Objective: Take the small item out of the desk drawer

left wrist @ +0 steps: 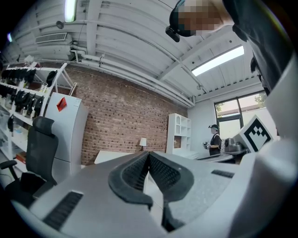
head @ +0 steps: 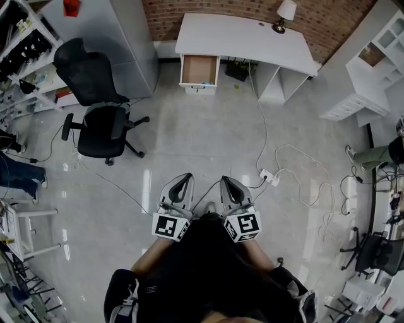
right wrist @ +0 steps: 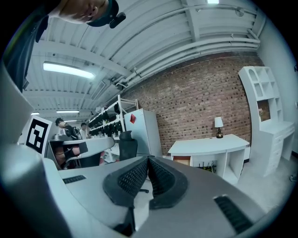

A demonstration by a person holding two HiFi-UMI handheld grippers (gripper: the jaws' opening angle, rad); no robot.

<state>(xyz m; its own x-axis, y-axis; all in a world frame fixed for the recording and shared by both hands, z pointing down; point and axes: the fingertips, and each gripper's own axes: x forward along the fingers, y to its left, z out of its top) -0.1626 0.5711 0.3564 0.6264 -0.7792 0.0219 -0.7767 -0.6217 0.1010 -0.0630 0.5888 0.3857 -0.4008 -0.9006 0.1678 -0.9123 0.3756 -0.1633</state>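
Both tools are held close to the person's body, well short of the work. The left tool (head: 185, 180) has its jaws pressed together on nothing, and the right tool (head: 227, 182) is likewise closed and empty. The drawer (head: 198, 68) stands pulled out of the left end of the white table (head: 246, 38) at the far wall. A tiny bluish speck at its near right edge (head: 207, 82) may be the small item, though it is too small to be sure. The main risk, as I judge it, lies on the way there. A white cable (head: 264, 135) snakes over the floor (head: 189, 139) from the table to a power strip (head: 270, 176) just right of the tools. A foot could catch it and tug whatever it feeds. A thinner dark lead also runs left toward the office chair (head: 101, 123), which stands beside the left of the path. At the drawer, closed jaws would only nudge the item deeper, so they must open first. The projecting drawer front could be knocked if a tool comes in low. The lamp (head: 284, 12) at the table's far right is well clear. Open room is good: a wide bare strip of floor leads straight to the drawer, between the chair on the left and the cable and shelf unit (head: 353, 94) on the right.
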